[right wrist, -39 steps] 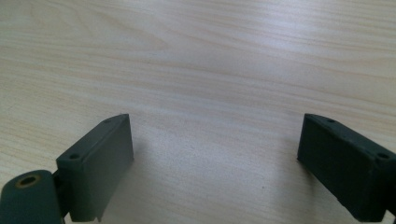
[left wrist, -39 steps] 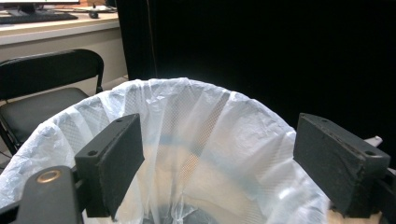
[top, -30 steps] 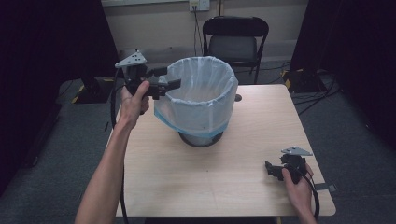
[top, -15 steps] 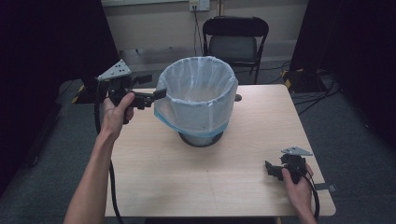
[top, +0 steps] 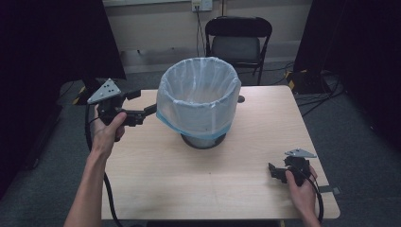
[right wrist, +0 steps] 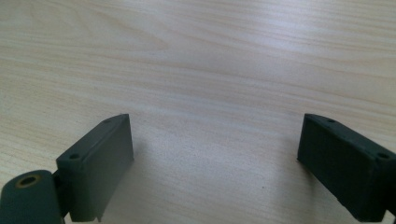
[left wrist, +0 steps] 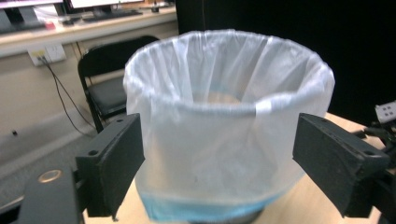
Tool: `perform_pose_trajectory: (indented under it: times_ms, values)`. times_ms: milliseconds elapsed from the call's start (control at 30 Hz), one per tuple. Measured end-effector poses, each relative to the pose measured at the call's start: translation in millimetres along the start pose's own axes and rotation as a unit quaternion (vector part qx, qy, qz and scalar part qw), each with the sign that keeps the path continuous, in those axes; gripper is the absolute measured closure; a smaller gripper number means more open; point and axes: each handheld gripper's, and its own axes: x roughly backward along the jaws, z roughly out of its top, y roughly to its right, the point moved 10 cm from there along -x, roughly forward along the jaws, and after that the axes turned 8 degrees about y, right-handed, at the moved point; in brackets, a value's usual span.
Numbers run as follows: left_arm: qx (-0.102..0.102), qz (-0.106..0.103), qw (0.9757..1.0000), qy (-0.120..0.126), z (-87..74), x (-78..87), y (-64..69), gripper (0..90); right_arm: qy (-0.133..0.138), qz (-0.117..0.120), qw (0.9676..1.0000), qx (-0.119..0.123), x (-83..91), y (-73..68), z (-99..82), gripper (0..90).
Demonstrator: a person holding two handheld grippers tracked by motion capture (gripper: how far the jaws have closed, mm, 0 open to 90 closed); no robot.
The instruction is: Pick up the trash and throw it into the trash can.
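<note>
Down at the lower right of the high view, the right gripper (top: 279,172) sits low over the wooden table (top: 189,184), a hand wrapped around it; in the right gripper view its jaws stand wide apart with nothing but bare woodgrain between them, so it looks parked, out of the way. Moving up to the left middle of the frame, the left gripper (top: 146,105) is held off the table's left edge, jaws spread and pointing at the bin, empty. In the left gripper view, those jaws frame the bin's side, probably lined up to work on the liner. Centre of the frame: the waste bin (top: 198,101), upright on its dark base, its translucent bag folded over the rim with a blue hem hanging low. Beyond the table's far edge, top centre, a black folding chair (top: 239,40) stands against the wall.
</note>
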Motion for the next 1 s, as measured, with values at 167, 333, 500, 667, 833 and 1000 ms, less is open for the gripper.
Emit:
perform_pose_trajectory:
  times_ms: [167,333,500,667,833,1000]
  values:
    - [0.004,0.004,0.9999,-0.011,-21.7,12.3,-0.5,17.5,0.0,0.0,1.0,0.0,0.0,0.0,0.0,9.4]
    - [0.008,0.021,0.9997,-0.013,-44.6,18.4,0.4,20.4,0.0,0.0,1.0,0.0,0.0,0.0,0.0,9.4]
    - [-0.005,0.035,0.9991,-0.022,-63.7,24.7,4.3,19.6,0.0,0.0,1.0,0.0,0.0,0.0,0.0,9.4]
    - [-0.002,0.043,0.9988,-0.025,-81.7,33.6,9.7,18.8,0.0,0.0,1.0,0.0,0.0,0.0,0.0,9.4]
    - [-0.004,0.058,0.9972,-0.047,-107.8,37.5,11.9,19.2,0.0,0.0,1.0,0.0,0.0,0.0,0.0,9.4]
    - [0.012,0.065,0.9948,-0.078,-144.0,38.0,13.3,19.2,0.0,0.0,1.0,0.0,0.0,0.0,0.0,9.4]
